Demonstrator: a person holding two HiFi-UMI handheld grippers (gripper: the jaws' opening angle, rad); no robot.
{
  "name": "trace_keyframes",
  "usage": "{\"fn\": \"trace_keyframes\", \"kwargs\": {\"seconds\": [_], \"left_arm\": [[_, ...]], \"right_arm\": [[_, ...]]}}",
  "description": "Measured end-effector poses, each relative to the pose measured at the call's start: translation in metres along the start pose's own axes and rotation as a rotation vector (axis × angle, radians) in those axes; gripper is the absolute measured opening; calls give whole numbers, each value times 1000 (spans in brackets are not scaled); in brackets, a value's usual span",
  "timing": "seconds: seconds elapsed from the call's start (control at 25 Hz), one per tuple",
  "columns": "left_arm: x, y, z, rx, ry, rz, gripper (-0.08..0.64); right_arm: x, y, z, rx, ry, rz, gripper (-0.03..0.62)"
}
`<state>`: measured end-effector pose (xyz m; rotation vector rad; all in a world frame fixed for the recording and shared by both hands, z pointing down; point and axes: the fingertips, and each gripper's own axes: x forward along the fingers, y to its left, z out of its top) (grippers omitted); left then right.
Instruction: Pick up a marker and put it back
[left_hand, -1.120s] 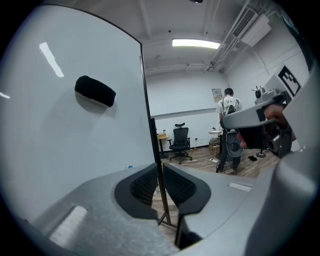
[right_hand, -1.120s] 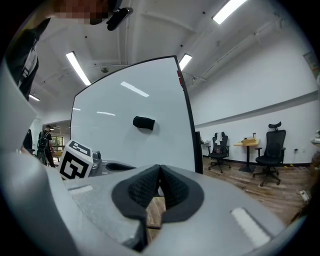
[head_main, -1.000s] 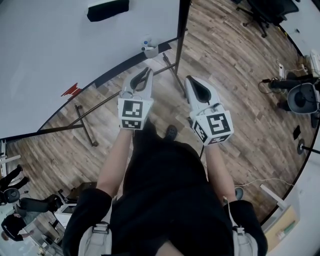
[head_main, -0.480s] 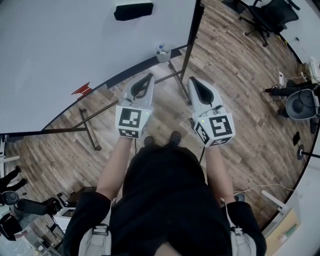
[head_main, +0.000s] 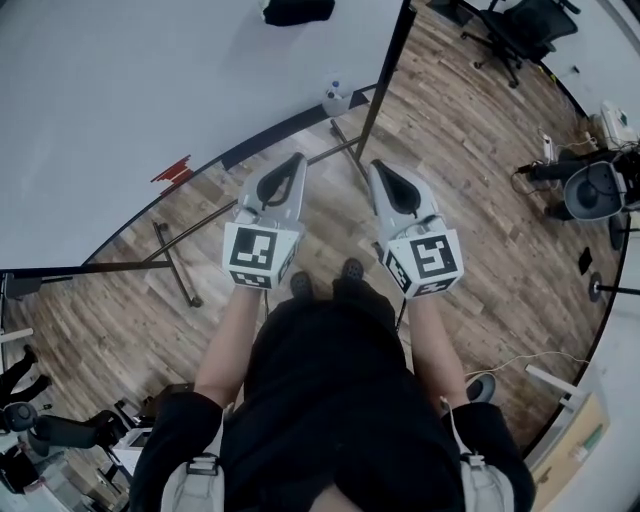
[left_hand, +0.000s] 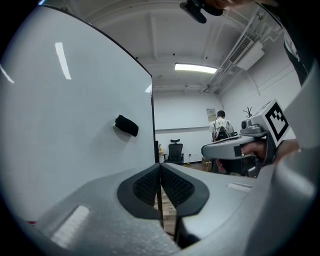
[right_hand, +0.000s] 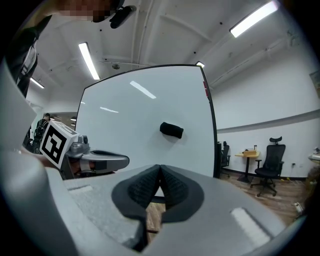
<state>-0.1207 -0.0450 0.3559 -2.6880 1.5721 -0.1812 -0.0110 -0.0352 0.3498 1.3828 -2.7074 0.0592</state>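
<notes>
The left gripper (head_main: 293, 160) and the right gripper (head_main: 383, 168) had their jaws together, holding nothing, over the wooden floor (head_main: 480, 190). A black eraser (head_main: 298, 10) sat on the whiteboard (head_main: 150, 100). A blue-capped thing (head_main: 335, 97), perhaps the marker, stood at its lower corner.

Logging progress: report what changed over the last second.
The black block eraser and the whiteboard's dark edge post slid rightward in the head view, so the person or camera shifted. Nothing was taken hold of or let go. The left gripper and right gripper stay shut, empty, side by side.
</notes>
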Motion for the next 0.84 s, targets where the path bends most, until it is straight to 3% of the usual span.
{"fn": "trace_keyframes", "kwargs": {"seconds": [0.48, 0.84], "left_arm": [[-28, 9, -3, 3, -13, -86, 11], [-34, 16, -6, -1, -15, -112, 11]], "right_arm": [[-16, 31, -6, 7, 6, -103, 2], [-16, 42, -10, 9, 17, -131, 2]]}}
